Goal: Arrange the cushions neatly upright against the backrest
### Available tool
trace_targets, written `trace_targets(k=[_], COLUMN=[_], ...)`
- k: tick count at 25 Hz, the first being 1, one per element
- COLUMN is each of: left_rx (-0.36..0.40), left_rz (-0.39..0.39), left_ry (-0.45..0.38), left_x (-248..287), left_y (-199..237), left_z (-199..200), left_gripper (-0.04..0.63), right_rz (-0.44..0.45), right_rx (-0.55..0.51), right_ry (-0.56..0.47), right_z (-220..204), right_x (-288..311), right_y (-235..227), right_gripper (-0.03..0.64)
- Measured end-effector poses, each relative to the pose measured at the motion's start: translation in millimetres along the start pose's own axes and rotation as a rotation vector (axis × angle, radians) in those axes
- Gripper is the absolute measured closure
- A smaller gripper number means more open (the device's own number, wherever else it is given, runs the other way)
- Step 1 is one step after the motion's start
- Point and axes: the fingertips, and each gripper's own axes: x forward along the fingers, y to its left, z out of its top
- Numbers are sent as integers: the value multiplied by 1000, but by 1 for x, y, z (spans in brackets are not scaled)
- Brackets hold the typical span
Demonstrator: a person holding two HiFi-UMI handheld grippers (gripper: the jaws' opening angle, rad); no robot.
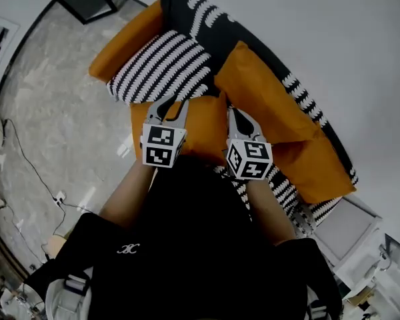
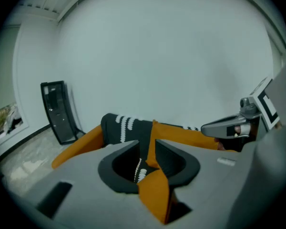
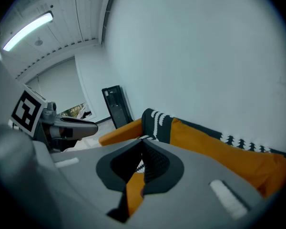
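Two grippers are hanging side by side over the front of the sofa. We are pointing both slantwise down, because the cushion nearest us is the one lying most out of place.

Our left gripper is standing with its jaws a little apart. In the left gripper view the gap is showing orange cloth beyond it, but nothing is pressing on the pads. We are reading it as empty and readied for a pinch. Our right gripper is carrying its jaws together, with nothing between them.

One orange cushion is lying flat just beneath both grippers, well apart from the backrest. A striped cushion is slumping behind it toward the left end, tilted rather than upright. A second orange cushion is leaning askew against the backrest. A third orange cushion is lying low toward the right end.

We are judging the arranging as barely begun, since no cushion is standing neatly yet. The flat cushion is soft and broad, so we are expecting to need a grip on two corners to lift it without folding. For that, the right gripper is going to have to open first.
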Motion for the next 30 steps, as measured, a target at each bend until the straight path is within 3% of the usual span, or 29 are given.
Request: trace_targets(k=[6, 10, 16, 24, 30], left_rx=[-163, -222, -328, -451, -460], left_rz=[119, 112, 67, -19, -50], left_ry=[117, 178, 341, 629, 808], left_x=[-31, -46, -60, -85, -101], left_y=[78, 126, 151, 132, 117], left_z=[-94, -161, -295, -479, -570], left_gripper=[433, 385, 328, 302, 256], right_rz=[120, 108, 51, -29, -50], right_rx=[-31, -79, -188, -301, -313], right_ry=[204, 296, 505, 784, 925], right_z=[-58, -101, -184, -297, -348], right_x=[42, 66, 77, 69, 36], right_y=[38, 52, 39, 15, -14], right_gripper=[583, 552, 514, 433, 385])
